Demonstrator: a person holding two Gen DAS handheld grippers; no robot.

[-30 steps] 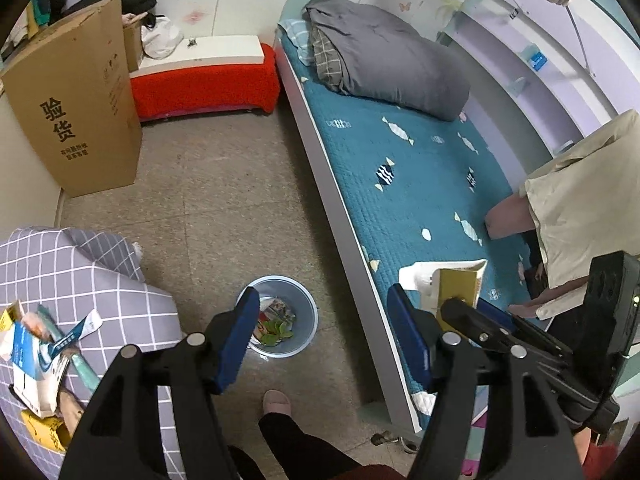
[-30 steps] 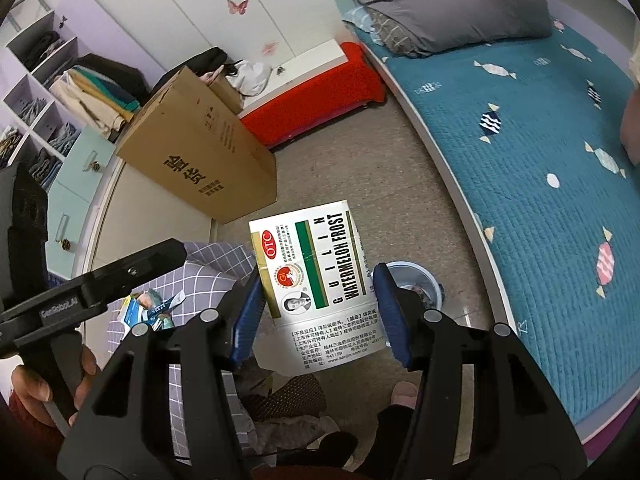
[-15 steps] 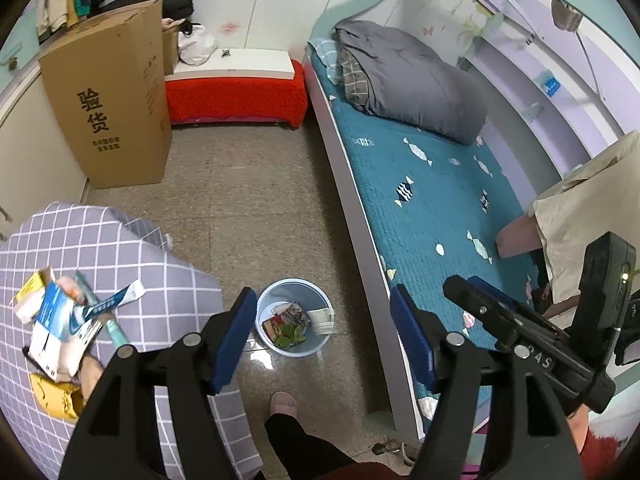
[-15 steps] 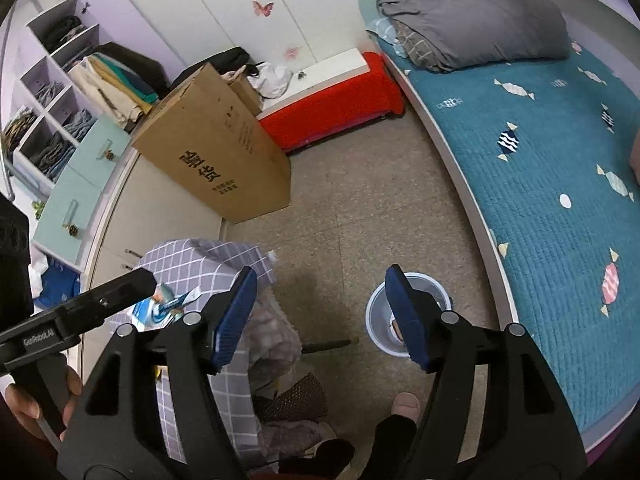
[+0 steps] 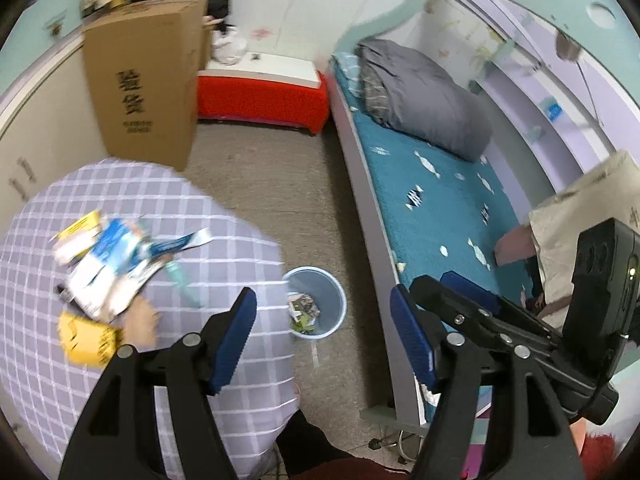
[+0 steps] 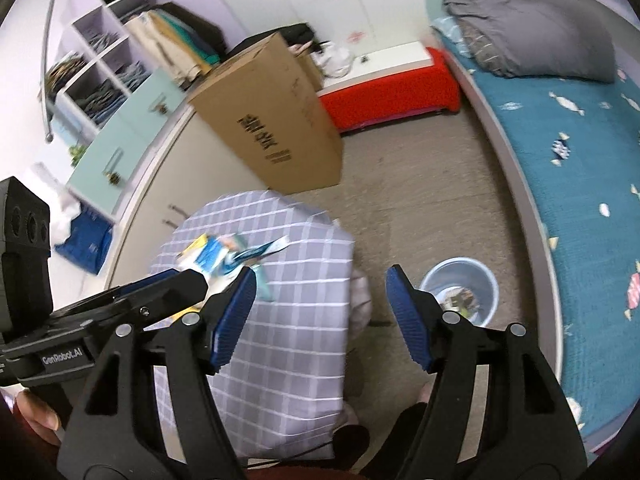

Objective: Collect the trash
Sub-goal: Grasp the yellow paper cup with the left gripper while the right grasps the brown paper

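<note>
Tongs first: the left tongs (image 5: 322, 336) stand wide apart with nothing between the blue pads (image 5: 234, 340); the right tongs (image 6: 320, 312) gape just as wide and grip nothing either (their black frame also juts in at the right edge of the left wrist view). Taking the blue wastebasket (image 5: 318, 302) on the floor as the landmark: it shows in the gap of the left tongs, holding crumpled wrappers (image 5: 304, 312); in the right wrist view the same wastebasket (image 6: 460, 292) sits just beyond the right-hand pad. Left of the wastebasket stands the bench (image 5: 168, 352), draped in a lilac checked cloth; on its top, well apart from the wastebasket, lies the trash pile (image 5: 108, 264) of blue-and-white cartons, a teal tube and a yellow packet (blurred, so labels cannot be read). Right of the wastebasket runs the bed (image 5: 440, 208) with a teal cover and a grey quilt (image 5: 424, 96); beyond it stand a cardboard box (image 5: 144, 80) and a red bench seat (image 5: 260, 100).
</note>
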